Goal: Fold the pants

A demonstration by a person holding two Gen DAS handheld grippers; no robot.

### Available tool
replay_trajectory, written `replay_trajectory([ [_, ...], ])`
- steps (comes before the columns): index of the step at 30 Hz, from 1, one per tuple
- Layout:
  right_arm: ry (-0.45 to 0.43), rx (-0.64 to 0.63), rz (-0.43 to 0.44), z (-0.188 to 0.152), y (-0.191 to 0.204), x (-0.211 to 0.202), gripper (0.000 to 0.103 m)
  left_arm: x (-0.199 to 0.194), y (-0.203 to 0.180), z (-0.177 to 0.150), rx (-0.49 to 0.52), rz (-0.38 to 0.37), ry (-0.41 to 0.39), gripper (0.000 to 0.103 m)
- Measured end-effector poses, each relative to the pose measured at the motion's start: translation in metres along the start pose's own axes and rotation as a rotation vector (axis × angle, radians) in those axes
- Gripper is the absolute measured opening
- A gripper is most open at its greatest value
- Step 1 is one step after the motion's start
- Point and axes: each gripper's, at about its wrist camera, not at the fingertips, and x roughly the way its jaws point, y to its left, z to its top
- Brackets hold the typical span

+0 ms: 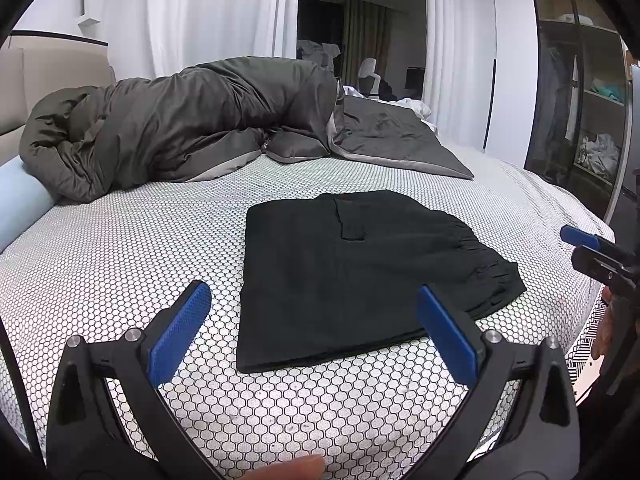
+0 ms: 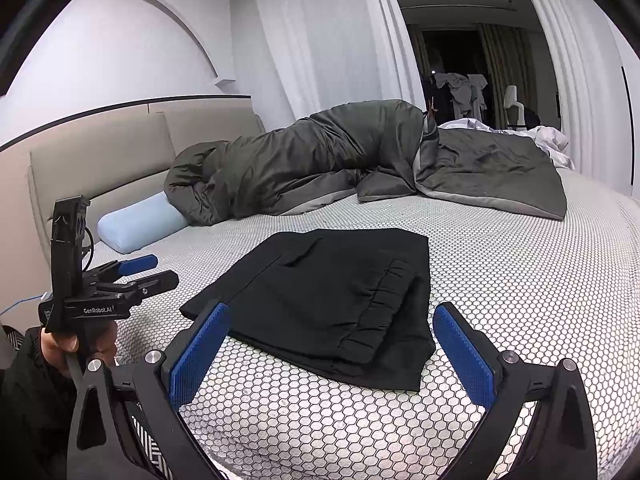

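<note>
The black pants (image 1: 352,272) lie folded into a flat rectangle on the bed, with the elastic waistband at the right end and a pocket flap on top. They also show in the right wrist view (image 2: 332,296). My left gripper (image 1: 314,300) is open and empty, held just above the near edge of the pants. My right gripper (image 2: 332,320) is open and empty, above the waistband end. The right gripper shows at the right edge of the left wrist view (image 1: 588,246). The left gripper shows at the left of the right wrist view (image 2: 154,270).
The bed has a white sheet with a hexagon print (image 1: 120,272). A bunched grey duvet (image 1: 180,128) lies along the far side. A pale blue bolster pillow (image 2: 140,224) rests by the beige headboard (image 2: 100,152). A wardrobe (image 1: 580,100) stands at the right.
</note>
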Motion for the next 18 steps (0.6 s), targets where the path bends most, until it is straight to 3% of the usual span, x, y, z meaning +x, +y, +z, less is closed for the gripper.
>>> replay_trajectory([
  [18, 0.013, -0.005, 0.012, 0.0000, 0.0003, 0.0036, 0.103, -0.0007, 0.0014, 0.0004, 0.002, 0.000, 0.001, 0.102],
])
